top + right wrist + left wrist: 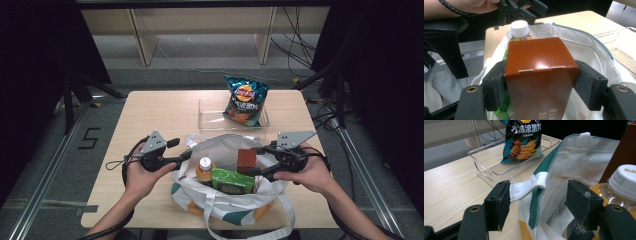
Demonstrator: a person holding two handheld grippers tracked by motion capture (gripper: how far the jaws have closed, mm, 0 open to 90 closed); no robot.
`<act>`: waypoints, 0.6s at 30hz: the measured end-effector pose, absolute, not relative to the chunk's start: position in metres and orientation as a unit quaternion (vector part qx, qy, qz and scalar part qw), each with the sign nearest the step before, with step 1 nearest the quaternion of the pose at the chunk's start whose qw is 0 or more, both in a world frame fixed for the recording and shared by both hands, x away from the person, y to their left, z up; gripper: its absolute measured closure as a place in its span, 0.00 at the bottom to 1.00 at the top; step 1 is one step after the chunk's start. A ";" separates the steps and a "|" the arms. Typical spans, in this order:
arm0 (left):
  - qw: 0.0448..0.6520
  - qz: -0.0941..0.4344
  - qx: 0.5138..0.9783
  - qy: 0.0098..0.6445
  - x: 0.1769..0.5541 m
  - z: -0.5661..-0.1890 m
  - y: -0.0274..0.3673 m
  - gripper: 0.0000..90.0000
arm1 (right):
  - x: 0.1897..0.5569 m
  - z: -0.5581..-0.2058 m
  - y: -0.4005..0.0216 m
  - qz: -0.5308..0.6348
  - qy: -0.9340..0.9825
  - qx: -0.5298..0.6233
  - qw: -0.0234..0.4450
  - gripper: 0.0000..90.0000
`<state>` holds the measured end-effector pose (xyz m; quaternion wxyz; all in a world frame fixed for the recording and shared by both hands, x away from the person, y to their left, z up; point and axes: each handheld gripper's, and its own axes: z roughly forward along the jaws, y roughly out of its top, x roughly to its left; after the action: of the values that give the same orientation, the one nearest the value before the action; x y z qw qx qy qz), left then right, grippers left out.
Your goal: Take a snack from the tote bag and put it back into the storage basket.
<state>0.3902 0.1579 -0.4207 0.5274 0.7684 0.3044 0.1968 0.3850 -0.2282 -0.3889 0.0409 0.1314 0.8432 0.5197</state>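
The right tongs come in level from the right side of the white tote bag, held in the person's right hand with the forearm angled up from the near right corner of the bench. Their pads sit against both sides of the brown carton, which stands upright in the bag's right half, its top above the rim, so they are clamped on it (a wide hold, since the carton spans the whole gap). The left tongs reach level toward the bag's left rim from the left hand, palm cupped under the body. Their jaws stand apart, with the bag's white strap and green-edged rim lying between them; the strap touches the left pad, the other pad is clear of the cloth.

Inside the bag, left of the carton, stands a bottle with a white cap, and a green packet leans in front of both. Beyond the bag a clear tray holds a teal crisp bag, propped upright. The bench is pale wood; behind it are grey floor, light wooden shelving legs and loose cables, with dark curtains on either side.
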 end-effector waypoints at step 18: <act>0.526 0.197 0.768 0.308 0.390 -0.421 0.157 0.39 | 0.381 -0.388 -0.230 0.517 0.842 0.143 0.056 0.43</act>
<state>0.3899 0.1570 -0.4212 0.5263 0.7677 0.3081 0.1967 0.3814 -0.2303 -0.3881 0.0555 0.1434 0.8422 0.5169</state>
